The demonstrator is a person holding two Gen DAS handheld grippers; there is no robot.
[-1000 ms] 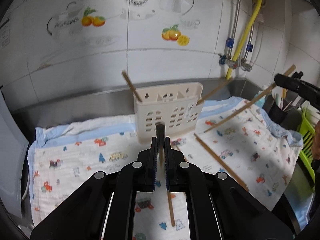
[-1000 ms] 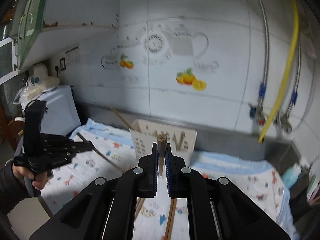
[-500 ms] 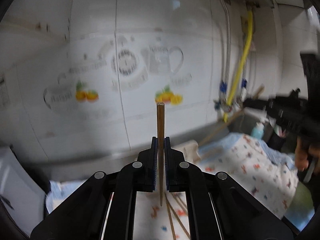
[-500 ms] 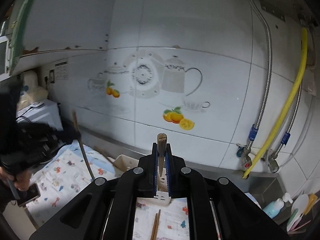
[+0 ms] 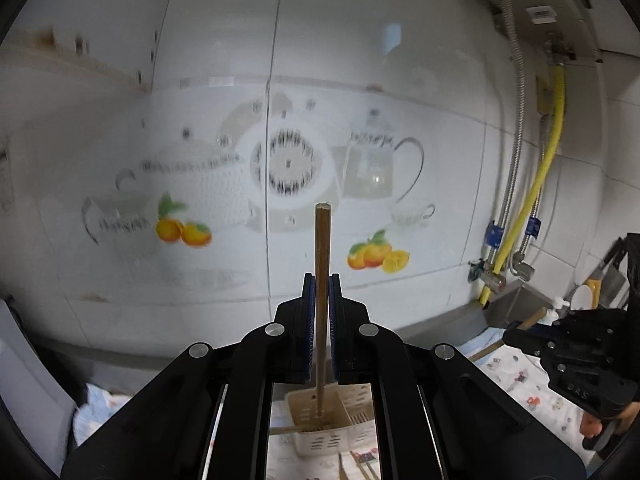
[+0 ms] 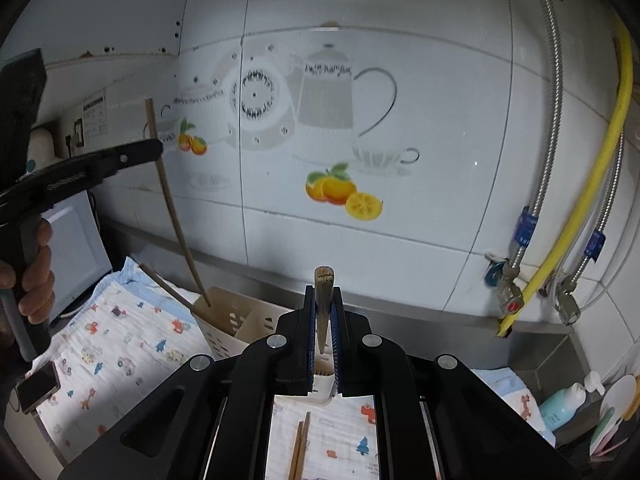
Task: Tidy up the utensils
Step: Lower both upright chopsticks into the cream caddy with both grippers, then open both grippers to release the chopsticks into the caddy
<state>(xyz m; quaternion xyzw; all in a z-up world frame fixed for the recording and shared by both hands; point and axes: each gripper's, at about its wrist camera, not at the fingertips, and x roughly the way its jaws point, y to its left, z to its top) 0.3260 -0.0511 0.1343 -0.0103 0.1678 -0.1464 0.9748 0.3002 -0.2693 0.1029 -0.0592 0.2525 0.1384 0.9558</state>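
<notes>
Item: your left gripper, jaws pressed onto a long brown wooden chopstick. A second ago you held that stick low over the cloth, facing the holder; it now stands near upright, lower tip dipping into the left compartment of the cream slotted plastic utensil holder. Judged status: insertion almost done, release pending.

Item: your right gripper, jaws pinching a second brown wooden chopstick near its thick end. It has swung from a sideways reach to a raised pose facing the tiled wall, above the holder's near compartments. Judged status: next in the queue.

Item: one slanted chopstick already leaning out of the holder's left side.

Item: a pair of loose chopsticks lying on the white cartoon-print cloth, just in front of the holder. Judged status: not yet collected.
</notes>
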